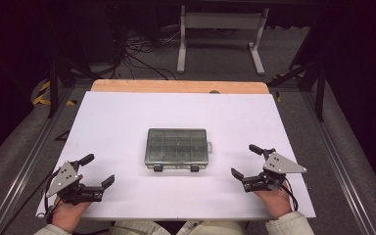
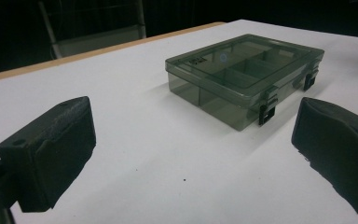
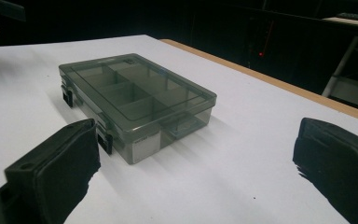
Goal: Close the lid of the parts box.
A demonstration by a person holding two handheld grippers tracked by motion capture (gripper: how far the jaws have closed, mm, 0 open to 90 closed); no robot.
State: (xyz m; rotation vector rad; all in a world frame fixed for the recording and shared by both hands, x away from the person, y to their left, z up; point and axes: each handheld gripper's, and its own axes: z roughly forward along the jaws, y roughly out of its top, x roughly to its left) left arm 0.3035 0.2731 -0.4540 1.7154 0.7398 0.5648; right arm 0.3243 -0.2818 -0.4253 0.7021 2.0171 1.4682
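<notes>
Fingers of left gripper (image 1: 99, 171) and right gripper (image 1: 248, 159) spread wide, empty; approach closed smoky translucent plastic compartment box (image 1: 177, 147) squarely, target front latches (image 1: 158, 167).

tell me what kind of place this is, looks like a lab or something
Probably a lab or recording workspace, not a home. A white-topped table holds a lone clear compartment box, loose cables trail over grey floor beyond it, and a bare metal table frame stands against dark surroundings.
</notes>
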